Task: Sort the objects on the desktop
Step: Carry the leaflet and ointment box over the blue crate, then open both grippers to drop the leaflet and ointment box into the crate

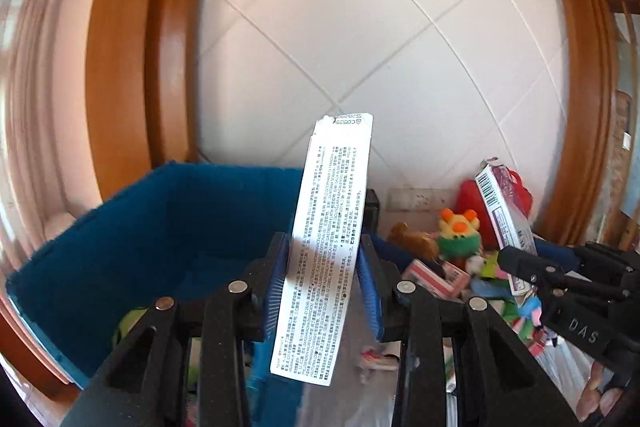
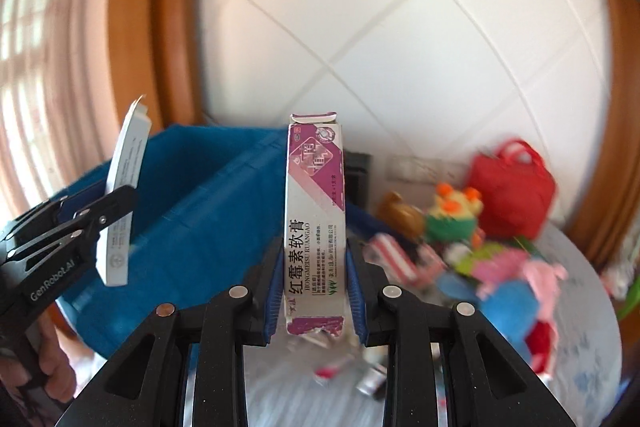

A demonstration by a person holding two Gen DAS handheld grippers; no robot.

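Observation:
In the left wrist view my left gripper is shut on a long white box covered in fine black print, held upright in the air. My right gripper is shut on a purple and white ointment box, also upright. Each view shows the other hand. The right gripper with its purple box sits at the right edge. The left gripper with the white box sits at the left. A blue fabric bin stands behind and below both boxes.
Plush toys, among them a yellow and green one, lie piled right of the blue bin with a red bag behind. More small boxes lie on the pale patterned tablecloth. A white tiled wall and wooden frame stand behind.

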